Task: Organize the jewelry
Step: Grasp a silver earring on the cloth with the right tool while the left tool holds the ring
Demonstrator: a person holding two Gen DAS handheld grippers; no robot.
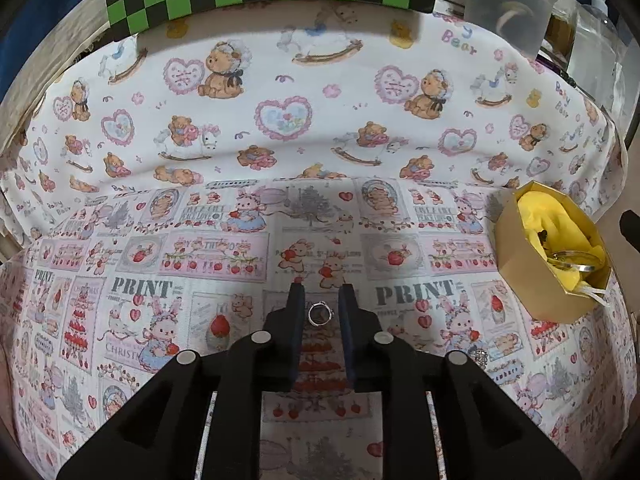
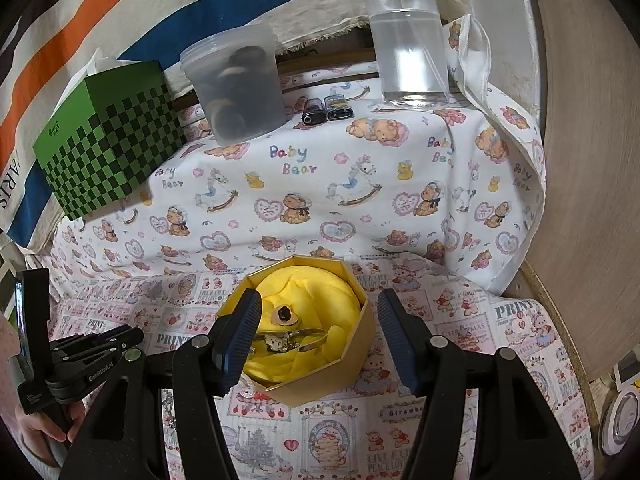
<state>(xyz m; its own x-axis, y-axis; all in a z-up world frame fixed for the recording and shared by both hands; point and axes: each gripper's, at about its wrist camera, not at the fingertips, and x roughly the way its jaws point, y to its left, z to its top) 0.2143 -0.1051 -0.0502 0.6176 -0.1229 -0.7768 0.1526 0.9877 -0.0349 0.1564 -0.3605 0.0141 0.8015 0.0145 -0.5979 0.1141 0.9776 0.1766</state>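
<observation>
The ring [image 1: 320, 313] lies on the cloth [image 1: 224, 240], left of the gold box [image 1: 550, 256] and well apart from it. The left gripper [image 1: 321, 300] has its jaws open a little — one on each side of the ring, not pinching it. The right gripper [image 2: 318, 322] is open wide around the box — it holds nothing.

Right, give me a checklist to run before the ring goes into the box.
1. Small silver ring lies between the left gripper fingers: ok.
2. Pads pressing on the ring: not ok, a gap shows each side.
3. Gold octagonal cardboard box open, yellow lining exposed: ok.
4. Right gripper straddles the box, jaws apart, not gripping: ok.
5. Room in the box beside the jewelry already there: cannot tell.
</observation>
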